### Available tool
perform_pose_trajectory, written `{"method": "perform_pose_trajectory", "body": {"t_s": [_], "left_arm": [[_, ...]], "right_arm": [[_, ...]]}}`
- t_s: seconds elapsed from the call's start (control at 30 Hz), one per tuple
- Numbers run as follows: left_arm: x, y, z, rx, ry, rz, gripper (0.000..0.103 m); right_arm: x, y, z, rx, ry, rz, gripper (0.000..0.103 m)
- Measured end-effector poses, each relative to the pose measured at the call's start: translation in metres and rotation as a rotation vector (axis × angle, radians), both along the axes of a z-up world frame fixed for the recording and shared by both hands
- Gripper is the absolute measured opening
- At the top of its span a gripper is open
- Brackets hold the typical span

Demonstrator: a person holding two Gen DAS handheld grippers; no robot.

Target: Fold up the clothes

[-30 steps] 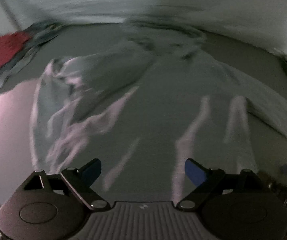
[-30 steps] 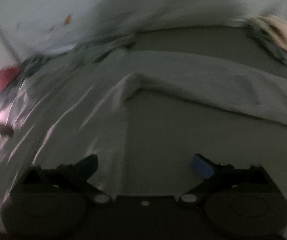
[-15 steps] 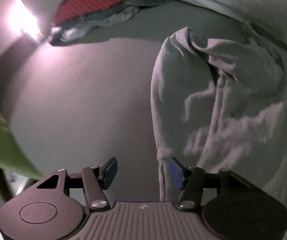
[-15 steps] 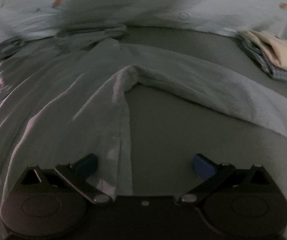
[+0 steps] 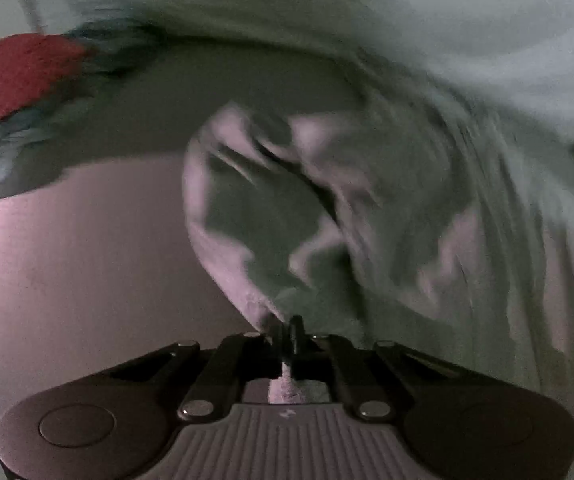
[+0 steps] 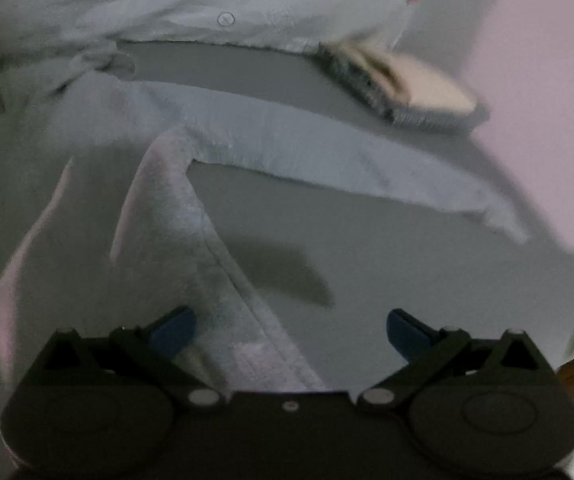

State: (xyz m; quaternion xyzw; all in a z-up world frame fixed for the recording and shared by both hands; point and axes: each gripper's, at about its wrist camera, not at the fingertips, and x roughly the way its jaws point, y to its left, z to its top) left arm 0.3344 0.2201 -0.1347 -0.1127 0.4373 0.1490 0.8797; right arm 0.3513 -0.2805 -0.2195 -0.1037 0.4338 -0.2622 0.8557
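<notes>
Shirt point(image 6: 87, 208): pale, long-sleeved, lies spread on the grey bed surface point(image 6: 387, 240), body toward 9 o'clock in the right wrist view, one sleeve point(image 6: 327, 152) stretched out flat toward 3 o'clock. Side hem runs down to 6 o'clock between the right gripper's fingers.

Left gripper point(image 5: 289, 334): fingers together, clamped on a bunched end of the shirt cloth, which rises crumpled toward 12 o'clock. Left view blurred; I judge this end to be the other sleeve or a corner, cannot tell which.

Right gripper point(image 6: 291, 328): fingers wide apart, holding nothing, poised low over the shirt's edge.

Folded stack point(image 6: 399, 88) sits at 1 o'clock in the right view; loose red and dark clothes point(image 5: 19, 80) at 10 o'clock in the left view.

Progress, judged: this shirt is laid out but not folded. One sleeve remains extended, body unfolded. A fold of the gripped end appears under way. Sleeves, body folds remain.
</notes>
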Motion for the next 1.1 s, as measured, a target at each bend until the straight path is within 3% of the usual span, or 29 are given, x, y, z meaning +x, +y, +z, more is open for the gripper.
{"method": "perform_pose_trajectory", "body": {"t_s": [0.1, 0.17, 0.27, 0.33, 0.43, 0.5, 0.63, 0.7, 0.9, 1.0, 1.1], "left_arm": [[-0.003, 0.026, 0.023, 0.036, -0.074, -0.007, 0.003], [-0.017, 0.066, 0.047, 0.077, -0.125, 0.082, 0.003], [-0.039, 0.131, 0.069, 0.08, -0.163, 0.222, 0.004], [-0.043, 0.163, 0.064, 0.04, -0.159, 0.279, 0.004], [-0.034, 0.184, 0.032, 0.03, -0.075, 0.303, 0.011], [-0.025, 0.186, 0.007, 0.049, 0.008, 0.292, 0.017], [-0.027, 0.168, -0.014, 0.15, 0.082, 0.224, 0.035], [-0.031, 0.157, -0.016, 0.22, 0.072, 0.146, 0.053], [-0.034, 0.099, -0.011, 0.402, -0.024, -0.108, 0.079], [-0.03, 0.077, -0.006, 0.386, -0.08, -0.159, 0.084], [-0.024, 0.055, -0.012, 0.313, -0.079, -0.306, 0.092]], "right_arm": [[0.002, 0.018, -0.004, -0.117, 0.009, -0.013, 0.103], [0.002, 0.026, -0.006, -0.169, -0.003, -0.023, 0.103], [0.0, 0.037, -0.011, -0.241, -0.029, -0.045, 0.103], [0.001, 0.047, -0.016, -0.307, -0.037, -0.058, 0.103], [0.003, 0.065, -0.026, -0.439, -0.037, -0.044, 0.102], [0.003, 0.063, -0.024, -0.423, -0.045, -0.069, 0.102], [-0.005, 0.057, -0.024, -0.401, -0.105, -0.089, 0.102], [-0.011, 0.055, -0.027, -0.39, -0.146, -0.098, 0.102], [-0.018, 0.057, -0.033, -0.39, -0.187, -0.103, 0.102], [-0.018, 0.058, -0.035, -0.392, -0.189, -0.105, 0.102], [-0.018, 0.059, -0.036, -0.391, -0.192, -0.105, 0.102]]}}
